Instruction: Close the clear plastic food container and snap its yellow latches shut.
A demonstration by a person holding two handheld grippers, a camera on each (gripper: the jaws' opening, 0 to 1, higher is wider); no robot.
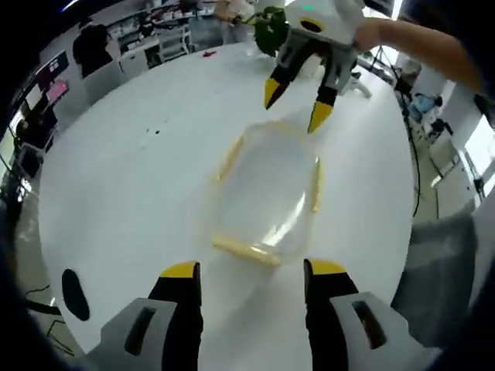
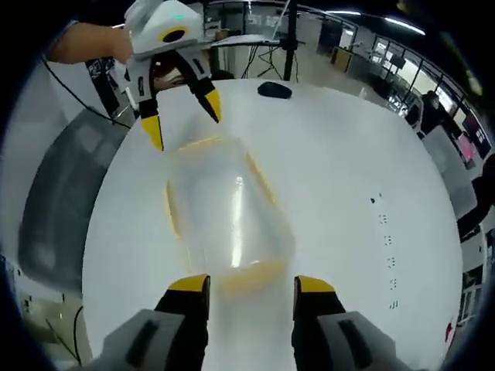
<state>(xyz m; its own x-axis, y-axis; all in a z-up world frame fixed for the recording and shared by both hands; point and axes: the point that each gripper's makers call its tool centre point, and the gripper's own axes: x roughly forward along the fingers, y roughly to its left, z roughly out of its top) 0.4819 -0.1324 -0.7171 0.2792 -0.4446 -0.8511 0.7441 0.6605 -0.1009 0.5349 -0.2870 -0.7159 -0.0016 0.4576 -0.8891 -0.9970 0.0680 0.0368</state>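
A clear plastic food container (image 1: 267,193) with yellow latches along its sides sits on the round white table (image 1: 131,178), its lid resting on top. My left gripper (image 1: 251,270) is open, its yellow-tipped jaws just short of the container's near yellow latch (image 1: 244,249). My right gripper (image 1: 298,104) hovers open at the container's far end. In the right gripper view the same container (image 2: 228,212) lies ahead of my right gripper (image 2: 251,284), whose jaws stand on either side of a yellow latch (image 2: 251,277). My left gripper (image 2: 182,116) is open beyond the far end.
A black oval object (image 2: 274,90) lies on the far side of the table. A person's arm (image 1: 421,42) holds the right gripper. Desks, chairs and monitors (image 1: 46,81) ring the table, and a green plant (image 1: 271,27) stands past its far edge.
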